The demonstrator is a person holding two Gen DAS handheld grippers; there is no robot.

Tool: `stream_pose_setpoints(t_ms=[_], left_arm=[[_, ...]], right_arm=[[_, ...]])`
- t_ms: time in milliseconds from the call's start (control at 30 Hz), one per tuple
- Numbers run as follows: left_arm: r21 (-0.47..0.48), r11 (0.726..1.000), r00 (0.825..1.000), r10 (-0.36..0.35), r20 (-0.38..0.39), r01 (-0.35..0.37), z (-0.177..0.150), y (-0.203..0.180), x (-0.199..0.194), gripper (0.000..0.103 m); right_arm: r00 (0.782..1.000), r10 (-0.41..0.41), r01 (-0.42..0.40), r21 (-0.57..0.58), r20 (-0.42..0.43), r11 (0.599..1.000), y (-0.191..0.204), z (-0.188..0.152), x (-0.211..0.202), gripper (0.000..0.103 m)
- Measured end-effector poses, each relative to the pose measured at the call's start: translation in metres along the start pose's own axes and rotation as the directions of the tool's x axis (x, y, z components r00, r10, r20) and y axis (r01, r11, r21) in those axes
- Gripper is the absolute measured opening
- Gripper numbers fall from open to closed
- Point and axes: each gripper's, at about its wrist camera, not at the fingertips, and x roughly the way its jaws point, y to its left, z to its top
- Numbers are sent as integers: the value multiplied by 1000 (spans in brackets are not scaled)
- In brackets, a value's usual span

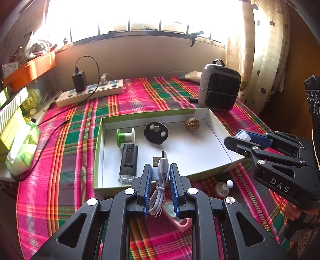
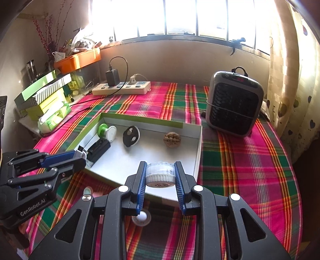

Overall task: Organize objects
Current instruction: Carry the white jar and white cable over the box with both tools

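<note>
Left tool (image 1: 159, 176) clamps white cable (image 1: 161, 170); right tool (image 2: 160, 176) clamps small jar (image 2: 160, 174); both above tray (image 1: 220, 170) edge, heater (image 2: 235, 104) behind.

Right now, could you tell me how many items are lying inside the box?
4: a green spool at the back left, a black stick in front of it, a black disc mid-back, and a walnut at the back right. The grippers may hide others.

Bright barred window (image 2: 180, 18) backlights a plaid-covered table (image 2: 250, 160); heart-patterned curtain (image 2: 290, 80) hangs beside.
</note>
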Motion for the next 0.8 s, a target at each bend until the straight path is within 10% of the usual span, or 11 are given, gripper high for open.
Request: stream_pose_setpoints(t_ms=[800], left_arm=[[-1,1000,998,7,-57,-7,19,8,56,16]], right_arm=[[995,40,-46,-61,-93,997,4,51,91,28]])
